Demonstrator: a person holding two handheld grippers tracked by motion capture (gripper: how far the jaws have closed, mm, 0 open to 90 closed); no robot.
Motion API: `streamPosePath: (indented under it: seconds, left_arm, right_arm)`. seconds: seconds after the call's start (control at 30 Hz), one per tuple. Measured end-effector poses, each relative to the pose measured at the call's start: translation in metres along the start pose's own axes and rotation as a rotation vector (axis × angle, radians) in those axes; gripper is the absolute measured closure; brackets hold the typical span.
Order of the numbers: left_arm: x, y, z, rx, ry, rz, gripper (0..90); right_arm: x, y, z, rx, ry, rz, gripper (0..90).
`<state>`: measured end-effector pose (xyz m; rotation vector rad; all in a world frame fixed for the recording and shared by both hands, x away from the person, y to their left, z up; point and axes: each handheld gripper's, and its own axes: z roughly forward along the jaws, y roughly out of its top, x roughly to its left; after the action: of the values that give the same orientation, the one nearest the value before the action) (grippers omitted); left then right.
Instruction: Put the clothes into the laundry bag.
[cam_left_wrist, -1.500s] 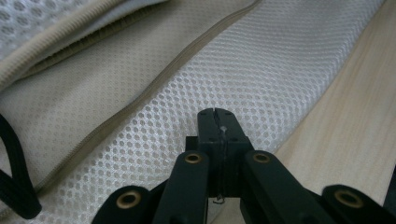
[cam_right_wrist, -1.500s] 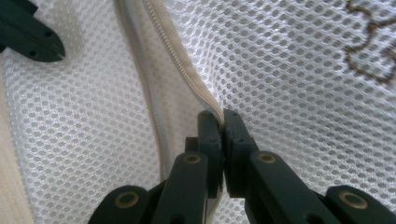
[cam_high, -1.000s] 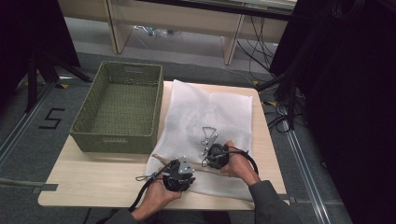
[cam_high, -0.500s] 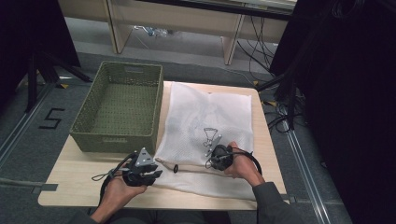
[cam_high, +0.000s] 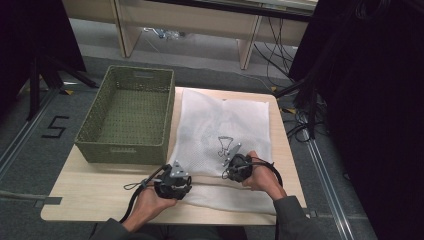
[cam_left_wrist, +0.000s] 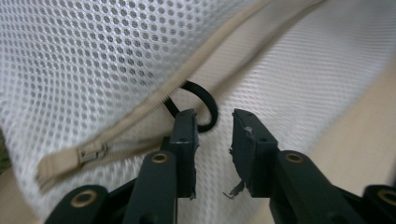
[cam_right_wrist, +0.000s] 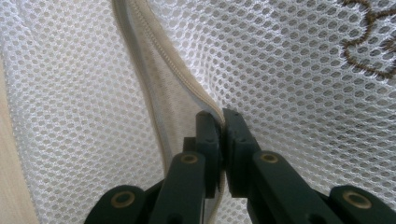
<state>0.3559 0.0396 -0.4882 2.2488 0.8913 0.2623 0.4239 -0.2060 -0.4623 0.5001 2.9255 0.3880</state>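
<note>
Right gripper (cam_right_wrist: 221, 122) clamped on mesh laundry bag (cam_high: 235, 120) zipper edge (cam_right_wrist: 154, 60), left gripper (cam_left_wrist: 214, 123) parted — black pull loop (cam_left_wrist: 198, 102) just beside one jaw

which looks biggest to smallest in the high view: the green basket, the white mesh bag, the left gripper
1. white mesh bag, though it looks close to the basket
2. green basket
3. left gripper, plainly smallest

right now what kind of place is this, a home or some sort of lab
Probably a lab or recording workspace, not a home: a small wooden table stands on a grey floor with a taped number 5, loose cables trail beside it, and black curtains hang at the sides.
</note>
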Motion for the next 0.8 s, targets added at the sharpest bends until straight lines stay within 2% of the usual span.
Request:
streamPosePath:
  seconds: [0.07,0.13,0.23,0.3,0.33,0.4,0.5,0.57,0.6,0.63,0.67,0.8]
  left_arm:
    - [0.003,0.004,0.01,0.004,0.009,-0.032,77.1]
    - [0.004,0.008,0.016,-0.001,0.037,-0.037,85.7]
    - [0.003,0.017,0.021,-0.025,0.058,-0.014,86.4]
    - [0.002,0.024,0.028,-0.046,0.07,-0.01,86.3]
    - [0.001,0.026,0.031,-0.054,0.075,-0.012,86.1]
    - [0.002,0.031,0.039,-0.077,0.086,-0.021,85.4]
    - [0.001,0.033,0.046,-0.036,0.087,-0.002,83.7]
    - [-0.001,0.03,0.045,-0.013,0.072,0.003,80.3]
    - [-0.001,0.028,0.042,-0.006,0.061,0.0,73.2]
    - [-0.002,0.027,0.041,-0.003,0.059,-0.001,73.2]
    - [-0.003,0.024,0.034,-0.001,0.058,0.002,68.1]
    - [-0.003,0.013,0.018,0.015,0.05,0.012,64.7]
  right_arm:
    - [0.0,0.0,0.0,0.001,0.005,0.006,86.8]
    - [0.0,0.0,0.0,0.0,0.006,0.001,86.8]
    - [0.0,0.0,0.0,-0.003,0.009,0.011,86.8]
    - [0.0,0.001,0.0,-0.004,0.009,0.006,86.8]
    - [-0.001,0.001,0.0,-0.006,0.004,-0.015,86.8]
    - [-0.001,0.001,-0.001,-0.005,0.008,-0.007,86.8]
    - [0.0,0.002,-0.001,0.0,0.009,-0.003,86.8]
    - [-0.001,0.001,-0.001,-0.009,0.005,-0.016,86.9]
    - [-0.001,0.001,-0.001,-0.011,0.008,-0.01,86.8]
    - [-0.001,0.001,-0.001,-0.011,0.008,-0.01,86.8]
    - [-0.002,0.001,-0.002,-0.014,0.008,-0.01,86.9]
    - [-0.001,0.001,-0.003,-0.009,0.009,-0.014,86.9]
